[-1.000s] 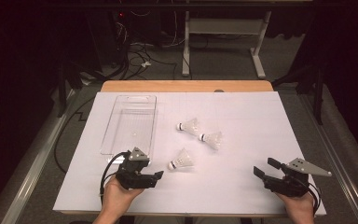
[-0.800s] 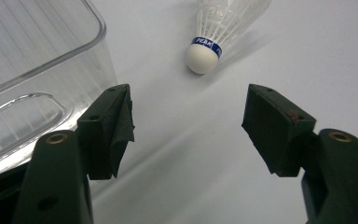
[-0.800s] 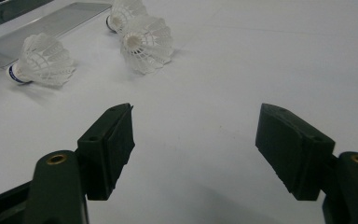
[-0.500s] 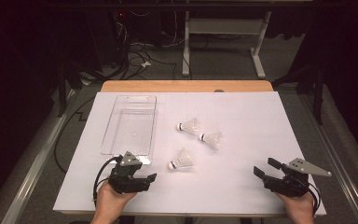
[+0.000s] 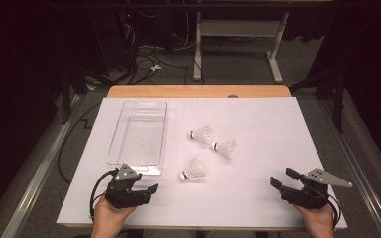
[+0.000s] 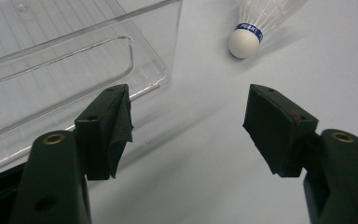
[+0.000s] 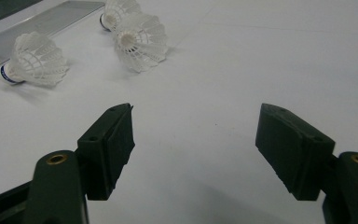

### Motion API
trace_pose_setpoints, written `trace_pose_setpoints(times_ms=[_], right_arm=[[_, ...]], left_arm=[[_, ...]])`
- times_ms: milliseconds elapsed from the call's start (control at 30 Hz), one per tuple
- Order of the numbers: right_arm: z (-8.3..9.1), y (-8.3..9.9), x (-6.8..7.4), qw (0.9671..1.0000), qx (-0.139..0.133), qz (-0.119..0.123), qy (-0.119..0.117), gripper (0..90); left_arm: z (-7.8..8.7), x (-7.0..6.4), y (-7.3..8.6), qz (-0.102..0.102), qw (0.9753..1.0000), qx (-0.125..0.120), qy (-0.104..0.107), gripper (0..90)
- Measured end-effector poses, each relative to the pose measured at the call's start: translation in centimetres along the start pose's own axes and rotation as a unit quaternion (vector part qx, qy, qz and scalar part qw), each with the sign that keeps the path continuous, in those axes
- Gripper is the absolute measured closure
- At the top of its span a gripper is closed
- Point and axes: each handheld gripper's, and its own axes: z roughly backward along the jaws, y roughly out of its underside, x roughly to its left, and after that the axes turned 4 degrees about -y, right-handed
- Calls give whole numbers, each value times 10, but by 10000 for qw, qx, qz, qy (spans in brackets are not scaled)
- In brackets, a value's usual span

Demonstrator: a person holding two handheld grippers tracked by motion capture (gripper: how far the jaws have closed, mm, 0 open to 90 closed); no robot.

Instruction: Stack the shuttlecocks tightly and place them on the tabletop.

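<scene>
**Left tongs drawn back toward the near edge, three shuttlecocks untouched**

While the right tongs (image 5: pixel 282 178) sit where they were a second ago, at the near right corner of the worktop (image 5: pixel 278 129), the left tongs (image 5: pixel 148 190) have slid back toward the person and a little to the left, away from the nearest shuttlecock (image 5: pixel 193 170). They now lie just off the near end of the clear tray (image 5: pixel 138 134), angled to the right. Nothing else has shifted.

Both pairs of tongs gape wide with nothing between their jaws. In the left gripper view the jaws are blocky, matt black wedges faced with dark padding, the left pad's covering frayed at its edge.

The nearest shuttlecock lies on its side, well apart from both tongs, between them and slightly closer to the left pair. It has a round white cork tip ringed by a blue band with lettering, and a flared skirt of white feathers. Two more shuttlecocks, the far one (image 5: pixel 201 134) and the right one (image 5: pixel 225 148), lie just beside each other beyond it.

The tray is a transparent, glossy rectangular plastic dish with ribbed floor and a slotted handle at each end. A smooth white sheet covers the worktop, with a strip of bare wood (image 5: pixel 198 91) at the far edge.
</scene>
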Motion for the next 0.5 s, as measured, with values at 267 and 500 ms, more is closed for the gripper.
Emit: trace_pose_setpoints(times_ms=[267, 500], right_arm=[[0, 0, 0, 10000, 32, 10, 22, 280], [0, 0, 0, 10000, 30, 20, 17, 280]], left_arm=[[5, 6, 7, 44, 9999, -99, -110, 327], [12, 14, 12, 204, 9991, -238, -279, 325]])
